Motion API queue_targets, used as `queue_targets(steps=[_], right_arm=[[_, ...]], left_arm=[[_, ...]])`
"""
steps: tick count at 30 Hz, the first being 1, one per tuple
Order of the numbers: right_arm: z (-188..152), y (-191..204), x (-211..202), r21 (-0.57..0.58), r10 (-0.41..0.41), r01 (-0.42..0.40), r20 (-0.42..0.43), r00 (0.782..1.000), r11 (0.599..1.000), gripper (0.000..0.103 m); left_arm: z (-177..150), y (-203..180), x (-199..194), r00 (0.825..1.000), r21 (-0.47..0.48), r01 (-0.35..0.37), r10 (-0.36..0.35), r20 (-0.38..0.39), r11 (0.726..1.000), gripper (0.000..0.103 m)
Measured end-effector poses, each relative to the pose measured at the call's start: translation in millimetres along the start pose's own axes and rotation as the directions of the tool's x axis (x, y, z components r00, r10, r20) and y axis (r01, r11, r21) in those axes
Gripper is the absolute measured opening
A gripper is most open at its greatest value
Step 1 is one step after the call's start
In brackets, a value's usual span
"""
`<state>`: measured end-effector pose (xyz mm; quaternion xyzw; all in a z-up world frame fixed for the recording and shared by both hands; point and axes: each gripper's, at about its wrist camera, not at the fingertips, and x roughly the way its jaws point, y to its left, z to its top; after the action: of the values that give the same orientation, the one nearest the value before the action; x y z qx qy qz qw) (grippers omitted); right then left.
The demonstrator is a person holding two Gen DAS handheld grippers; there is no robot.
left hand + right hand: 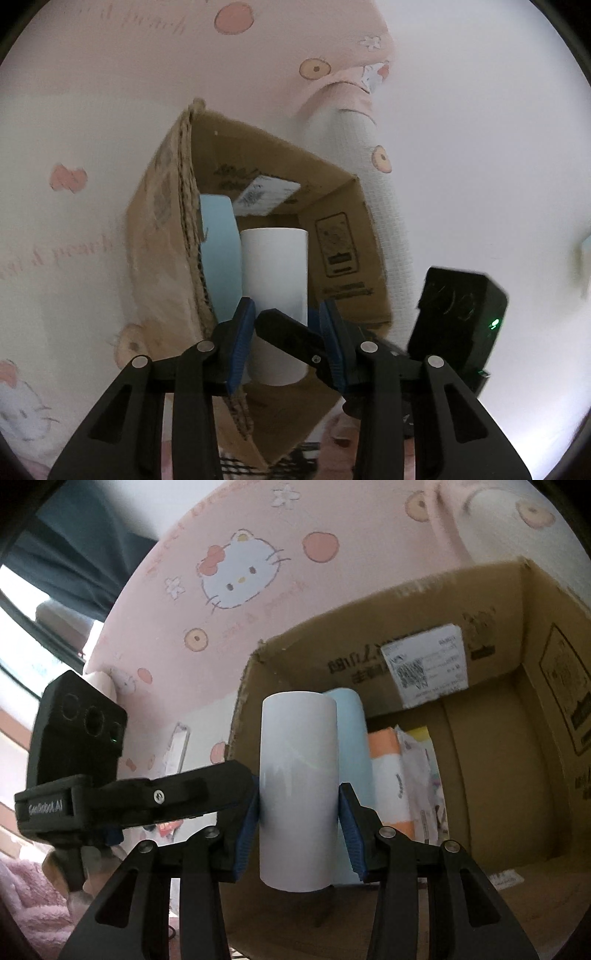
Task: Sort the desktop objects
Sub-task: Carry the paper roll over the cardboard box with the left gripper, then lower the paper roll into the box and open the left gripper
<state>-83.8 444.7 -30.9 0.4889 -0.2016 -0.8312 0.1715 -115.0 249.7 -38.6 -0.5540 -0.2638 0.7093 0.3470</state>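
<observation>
Your right gripper [300, 806] has its jaws partly closed, both blue pads pressed against the sides of a white cylinder [299, 775]. It grips the cylinder low on its body, so most of its length sticks out ahead of the fingers and can enter the cardboard box [517, 738] first. Your left gripper [286, 325] is also partly open. It sits at the left wall of the box, apparently to steady the carton, but you cannot tell from either view whether its pads actually press on the cardboard. The box is the biggest thing here and its open side faces both grippers. That is why you are coming at it slanted down from the front rather than from straight above. It rests on a pink cartoon-cat cloth [236, 579] that spreads out behind it and to its left. The white cylinder is at the box mouth, just inside the left wall, held off the floor of the box. A light-blue cylinder [351, 738] stands right behind it against the same wall, which suggests like items are being grouped on that side. Flat packets [413, 775] stand on edge deeper in, towards the middle of the box. A shipping label [424, 661] is stuck on the far inner wall.
</observation>
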Motion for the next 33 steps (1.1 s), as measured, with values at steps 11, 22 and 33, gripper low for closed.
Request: queue_targets(steps=[11,22,33], right_arm=[[-1,15,9,-0.030,0.020,-0.022,-0.067,0.998,0.999,0.041],[-4,16,-29,-0.036,-0.136,0.137,0.029,0.990,0.990,0.047],[-3,73,-28,-0.142,-0.187,0.193,0.053,0.981,0.971,0.049]], left_arm=[[10,-8,-24,0.991,0.062,-0.062,0.054,0.121,0.996,0.054],[7,-5,-27,0.981,0.111,-0.153,0.137,0.137,0.982,0.056],[-2,18,-54,0.982,0.108,-0.170,0.160,0.099,0.979,0.065]])
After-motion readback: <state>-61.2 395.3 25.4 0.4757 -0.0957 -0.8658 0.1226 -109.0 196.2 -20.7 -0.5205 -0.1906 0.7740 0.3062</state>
